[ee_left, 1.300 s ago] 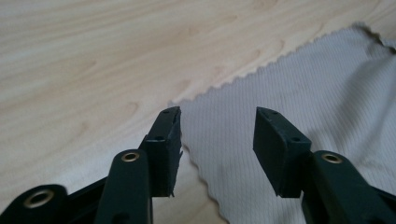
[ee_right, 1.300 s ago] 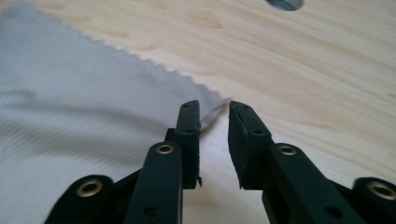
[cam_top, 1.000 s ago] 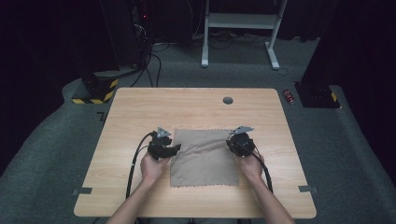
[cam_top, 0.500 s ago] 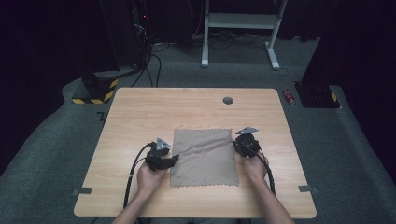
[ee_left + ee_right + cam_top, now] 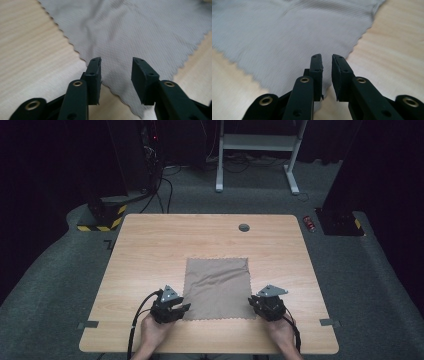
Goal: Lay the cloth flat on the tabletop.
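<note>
At the bottom of the high view, the left gripper (image 5: 172,309) sits at the lower left corner of a flat, grey-brown square cloth with pinked edges (image 5: 216,287), and the right gripper (image 5: 266,305) at its lower right corner. The cloth lies on the pale wooden surface (image 5: 150,250), nothing blocking it. The left gripper view shows spread fingers (image 5: 94,72), just closing, over the cloth corner (image 5: 117,37); the right gripper view shows fingers (image 5: 317,72) narrowly parted, just opening, empty. Farther up, a round grey grommet (image 5: 244,227); beyond, a white metal frame (image 5: 257,150).

Both grippers black w/ grey three-cornered plate on top: left gripper (image 5: 181,308), right gripper (image 5: 253,302). Jaws are flat black pads w/ small screw holes, on arms w/ brass-ringed pivots. Black cable (image 5: 139,311) loops off each; forearms bare, no sleeves.
</note>
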